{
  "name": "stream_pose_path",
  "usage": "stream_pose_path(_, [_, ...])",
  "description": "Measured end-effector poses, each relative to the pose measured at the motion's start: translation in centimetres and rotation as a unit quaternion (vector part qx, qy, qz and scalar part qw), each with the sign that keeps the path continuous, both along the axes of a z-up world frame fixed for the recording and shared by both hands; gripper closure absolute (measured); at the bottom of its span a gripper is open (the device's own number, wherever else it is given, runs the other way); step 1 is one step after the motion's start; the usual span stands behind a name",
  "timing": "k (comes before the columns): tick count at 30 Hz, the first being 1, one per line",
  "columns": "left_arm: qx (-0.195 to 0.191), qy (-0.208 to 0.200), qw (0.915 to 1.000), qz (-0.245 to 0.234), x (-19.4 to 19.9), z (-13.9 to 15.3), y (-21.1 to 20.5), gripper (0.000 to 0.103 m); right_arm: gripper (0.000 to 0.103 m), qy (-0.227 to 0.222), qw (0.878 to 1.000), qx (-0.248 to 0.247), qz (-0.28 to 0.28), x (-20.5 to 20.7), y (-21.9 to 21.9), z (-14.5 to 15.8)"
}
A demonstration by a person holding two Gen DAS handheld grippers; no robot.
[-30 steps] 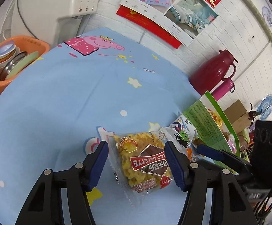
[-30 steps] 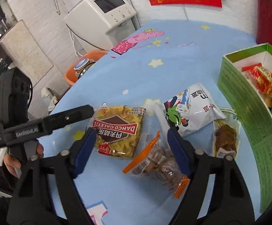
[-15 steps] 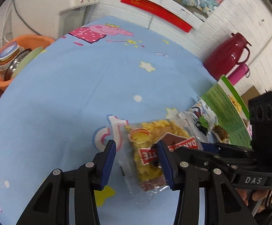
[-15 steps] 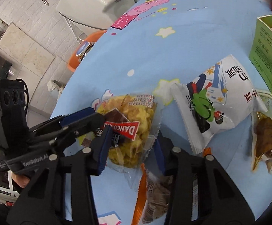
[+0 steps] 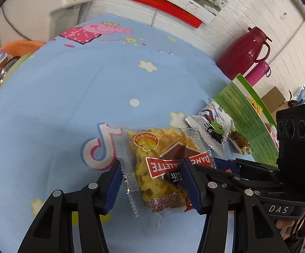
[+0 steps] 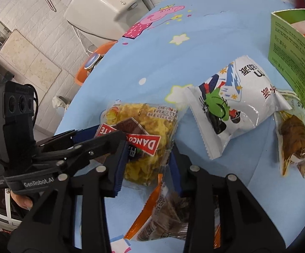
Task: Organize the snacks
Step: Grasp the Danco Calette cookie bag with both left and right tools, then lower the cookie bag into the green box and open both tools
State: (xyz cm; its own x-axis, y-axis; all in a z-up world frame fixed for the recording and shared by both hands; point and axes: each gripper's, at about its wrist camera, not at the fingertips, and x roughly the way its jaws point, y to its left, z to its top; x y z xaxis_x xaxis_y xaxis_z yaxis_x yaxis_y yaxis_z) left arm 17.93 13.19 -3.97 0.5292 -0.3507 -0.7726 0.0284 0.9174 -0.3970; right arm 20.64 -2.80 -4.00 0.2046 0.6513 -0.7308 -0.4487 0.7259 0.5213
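A clear packet of yellow galette biscuits [image 5: 152, 162] [image 6: 150, 126] with a red-and-brown label lies on the blue tablecloth. My left gripper [image 5: 152, 181] [image 6: 108, 130] is shut on it: one pad sits at the clear seal edge and the other presses a crease into the label. My right gripper [image 6: 147, 166] [image 5: 213, 164] comes from the opposite side. It is narrowed onto the same packet's near end, with a pad against each edge. The green snack box [image 6: 291, 38] [image 5: 247, 113] stands to the right with packets inside.
A white snack bag [image 6: 232, 105], a clear pack with brown food [image 6: 293, 139] and an orange-edged brown packet [image 6: 167, 217] lie near the box. A red thermos [image 5: 243, 52] and pink bottle [image 5: 257, 71] stand behind it. An orange basin [image 5: 3, 63] sits off the table's left edge.
Both grippers have narrowed from wide open and moved in on the galette packet. The right one swung left off the orange-edged packet. The packet's label is now creased.
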Motion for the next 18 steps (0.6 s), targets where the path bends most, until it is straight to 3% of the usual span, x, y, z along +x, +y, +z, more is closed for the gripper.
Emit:
stream_pose_path(1, [-0.015,-0.002,0.9999,-0.006,0.0,0.0,0.0,0.058,0.066,-0.005,1.0,0.003,-0.006,-0.2,-0.2,0.1])
stream_pose_path(3, [-0.03,-0.006,0.9995,-0.004,0.0,0.1,0.1,0.059,0.068,-0.026,0.999,0.007,-0.021,-0.6,-0.6,0.4])
stream_pose_path(7, [-0.017,-0.046,0.9988,-0.001,-0.9,1.8,-0.9,0.062,0.069,-0.057,0.997,0.029,-0.037,-1.1,-1.7,1.5])
stream_pose_path(11, [-0.061,-0.06,0.9963,0.005,-0.9,4.0,-1.4,0.064,0.069,-0.096,0.993,0.043,-0.047,-1.1,-3.6,3.9])
stream_pose_path(18, [-0.04,-0.09,0.9942,-0.041,1.9,9.2,-7.8,0.064,0.069,-0.142,0.981,0.063,-0.117,-1.0,-9.8,8.0])
